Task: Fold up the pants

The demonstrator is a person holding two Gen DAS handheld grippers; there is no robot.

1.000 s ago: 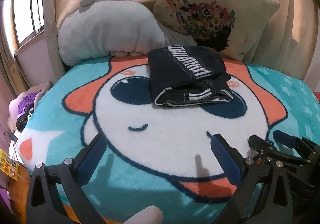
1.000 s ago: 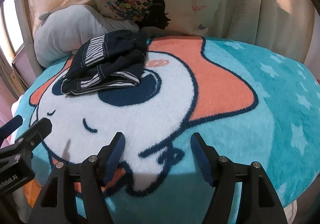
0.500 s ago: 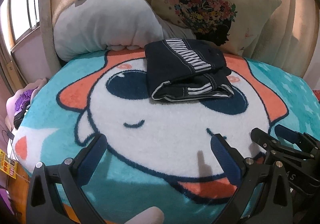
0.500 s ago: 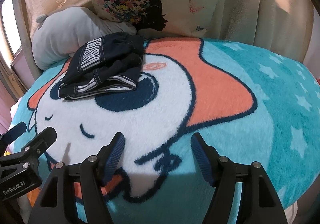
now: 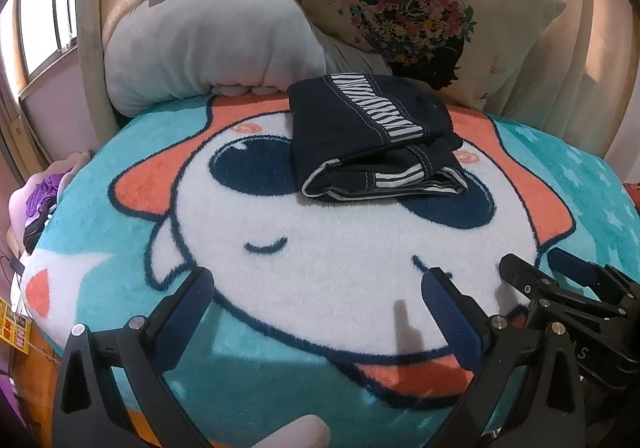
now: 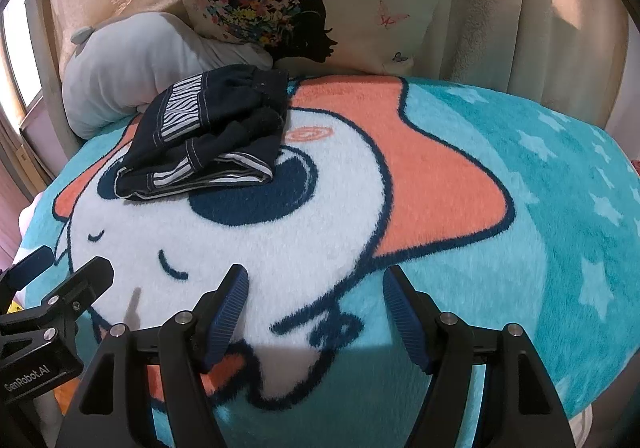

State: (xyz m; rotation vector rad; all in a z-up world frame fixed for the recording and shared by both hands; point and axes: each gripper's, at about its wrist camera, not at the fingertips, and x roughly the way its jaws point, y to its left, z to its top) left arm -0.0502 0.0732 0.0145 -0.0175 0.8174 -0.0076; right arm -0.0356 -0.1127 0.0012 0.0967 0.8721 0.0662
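Your pants [image 5: 372, 143], dark navy with striped trim, lie folded in a compact bundle on the cartoon blanket [image 5: 320, 256], near the far edge, just before the grey plush [image 5: 208, 47] and floral pillow [image 5: 420, 7]. Your left tongs [image 5: 320, 312] and right tongs [image 6: 316, 312] both stand wide, holding nothing, low over the blanket's near part, well apart from the pants.

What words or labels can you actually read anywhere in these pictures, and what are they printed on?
"GenRobot.AI": white print on the body of the left gripper, seen from the right wrist camera.
"A S": part of a print on the right gripper body in the left wrist camera; the rest is hidden.
Yellow sticker at the frame's left edge: red characters, too small to read.
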